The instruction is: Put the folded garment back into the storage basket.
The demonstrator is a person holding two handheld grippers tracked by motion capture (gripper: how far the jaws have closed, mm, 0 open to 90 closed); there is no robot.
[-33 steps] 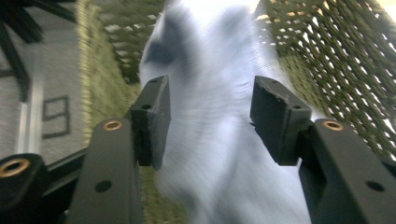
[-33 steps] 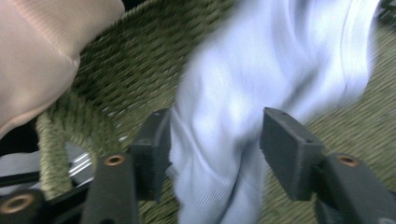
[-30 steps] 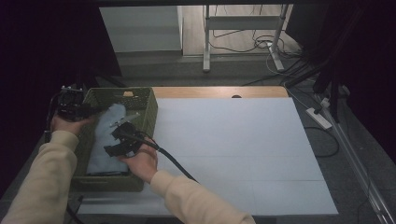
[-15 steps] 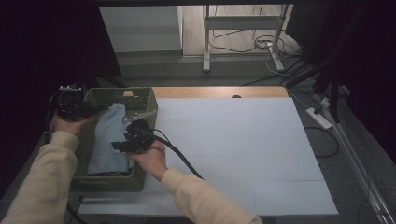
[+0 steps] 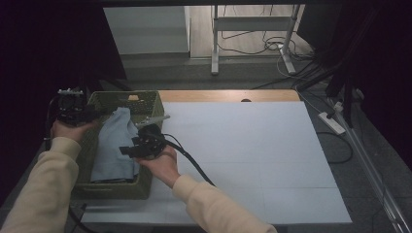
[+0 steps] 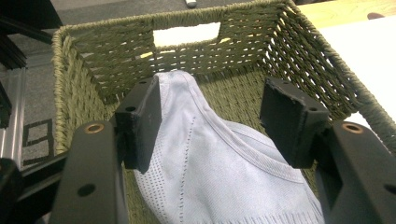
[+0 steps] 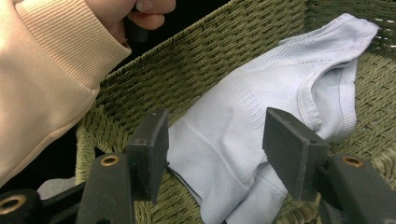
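Fingers of the left gripper stand well apart, nothing clamped; pale blue garment lies between and below them, its raised tip close by the inner face of the left-hand finger, contact not certain. Right-hand finger clear of the cloth

Right gripper likewise parted, fingers empty. Garment runs under the gap; folded lower edge sits between the two pads, not pinched. Whether the left-hand pad brushes the cloth cannot be told

Garment: inside the woven green basket, lying lengthwise on its floor, bunched toward the far end with one strap or neckline corner pushed up against the far wall. Ribbed hem and perforated panel visible in the left gripper view

Basket sits at the left edge of the table, on the white sheet covering it. Handle slot in the far wall

Left hand holds its gripper over the basket's far left corner; right hand holds its gripper over the right rim, cable trailing back across the table. Basket walls hem in both approaches. Peach sleeve of the left arm shows beyond the wall in the right gripper view
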